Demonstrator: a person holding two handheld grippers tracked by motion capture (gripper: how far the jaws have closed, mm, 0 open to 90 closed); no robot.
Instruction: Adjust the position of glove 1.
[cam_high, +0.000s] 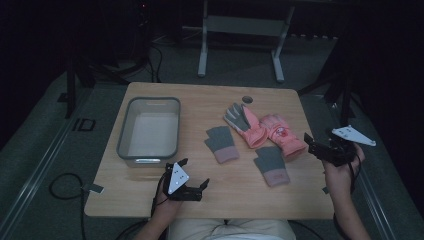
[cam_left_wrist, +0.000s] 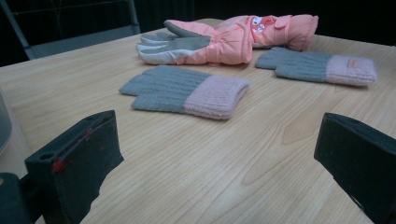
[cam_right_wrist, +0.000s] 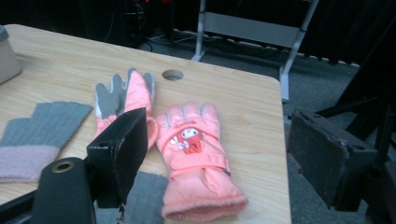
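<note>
Both grippers stand wide open and empty; the left gripper (cam_high: 194, 186) has a knit glove (cam_left_wrist: 187, 90) lying flat just ahead of its jaws; the right gripper (cam_high: 320, 146) has the cartoon-printed pink glove (cam_right_wrist: 194, 158) between and just beyond its jaws, cuff nearest. The gloves look light, soft and floppy; likely best pinched at the thick cuff, where fabric bunches; a tub (cam_high: 148, 129) waits off to the left gripper's side.

Knit gloves (cam_left_wrist: 187, 91), matt wood table (cam_left_wrist: 210, 163)

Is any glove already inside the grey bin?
No: in the high view the grey bin holds nothing, and all four gloves lie on the table.
</note>
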